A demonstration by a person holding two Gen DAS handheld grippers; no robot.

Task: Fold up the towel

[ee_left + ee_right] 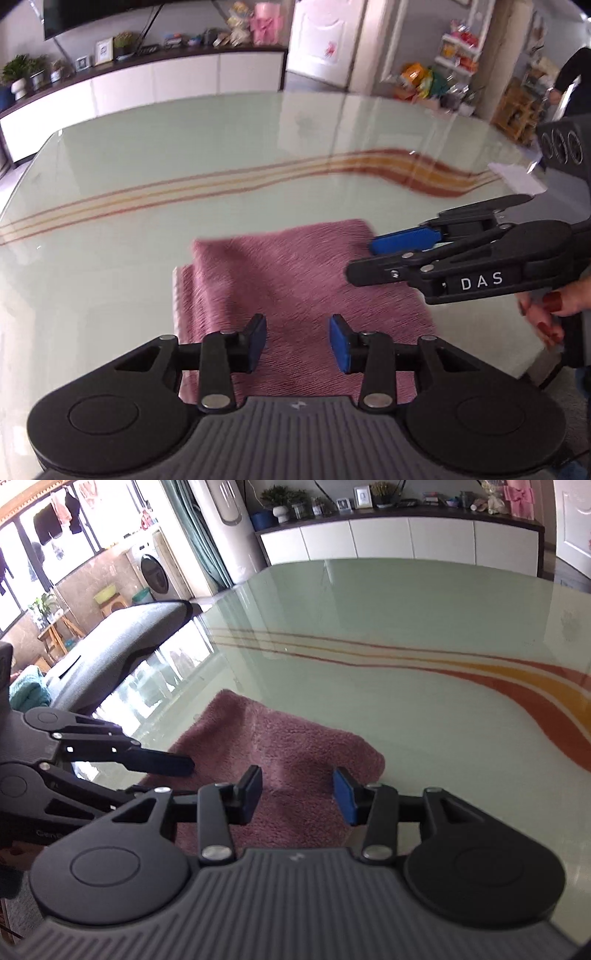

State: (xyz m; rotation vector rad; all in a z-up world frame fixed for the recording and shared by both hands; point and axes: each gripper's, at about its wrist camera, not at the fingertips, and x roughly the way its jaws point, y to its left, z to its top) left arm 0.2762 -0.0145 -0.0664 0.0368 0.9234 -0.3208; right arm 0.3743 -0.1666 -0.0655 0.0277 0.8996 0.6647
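Observation:
A dusty-pink towel (pixel 295 288) lies folded in layers on the pale green glass table (pixel 184 155), near its front edge; it shows again in the right wrist view (pixel 288 738). My left gripper (pixel 298 342) hangs over the towel's near part, its jaws apart with only air between the blue pads. My right gripper (pixel 297 795) hovers above the towel's near right part, jaws apart and empty. From the left wrist view the right gripper (pixel 364 260) reaches in from the right over the towel's right edge. The left gripper's fingers (pixel 162 762) show at the towel's left side.
Red and yellow stripes (pixel 406 166) curve across the table. A white paper (pixel 517 177) lies at its far right. A hand with red nails (pixel 546 314) grips the right tool. A white cabinet (pixel 166 85) stands behind; a grey sofa (pixel 122 642) lies left of the table.

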